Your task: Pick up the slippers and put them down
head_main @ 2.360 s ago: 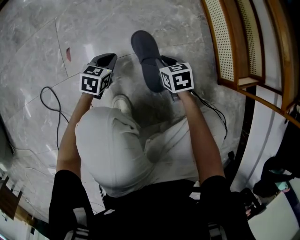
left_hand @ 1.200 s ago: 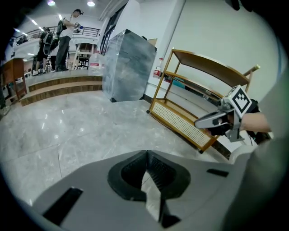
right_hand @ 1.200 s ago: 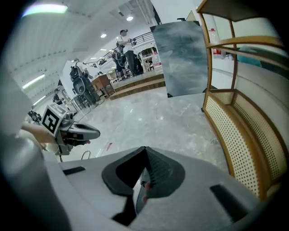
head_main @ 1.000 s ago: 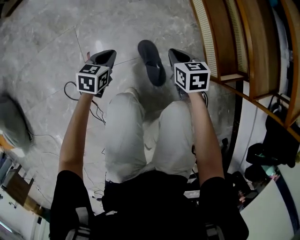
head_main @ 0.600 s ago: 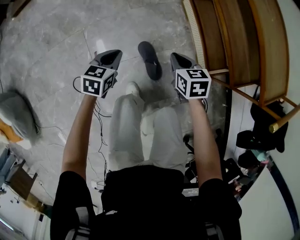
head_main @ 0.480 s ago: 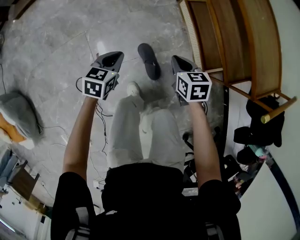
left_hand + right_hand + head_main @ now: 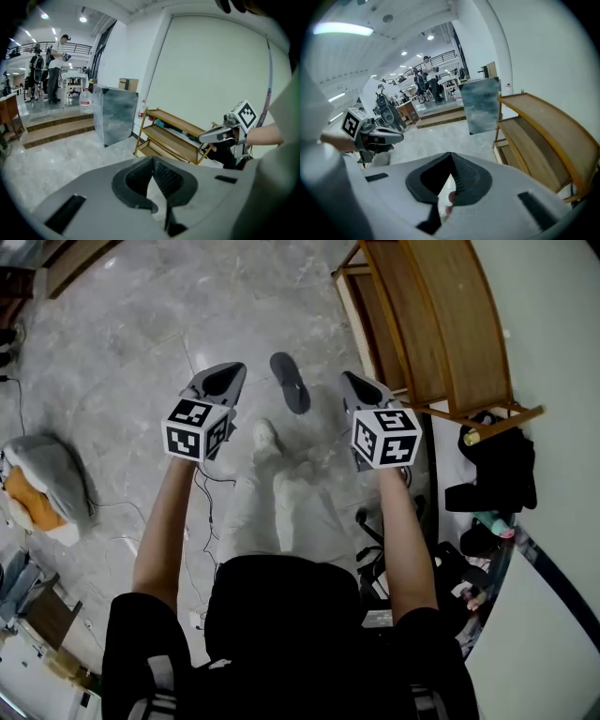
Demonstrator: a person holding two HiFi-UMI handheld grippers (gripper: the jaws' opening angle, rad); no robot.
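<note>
Head view: closest to the camera are the person's black-clad shoulders and bare forearms, stretched forward side by side. Each hand carries a gripper topped by its marker cube, the left gripper (image 7: 223,379) and the right gripper (image 7: 361,388) held level with each other and well apart. Far beneath them on the marble floor (image 7: 112,334) lies one dark grey slipper (image 7: 289,381), sole up or down unclear, framed between the two grippers and touched by neither. Cables (image 7: 202,512) trail on the floor by the person's legs. A wooden shelf (image 7: 427,324) stands to the right, and a grey bag (image 7: 42,486) lies far left.

The left gripper view shows the left gripper (image 7: 152,161) clenched, pads meeting, nothing between them. The right gripper view shows the right gripper (image 7: 451,157) likewise clenched and empty, with the shelf (image 7: 539,140) beyond.
</note>
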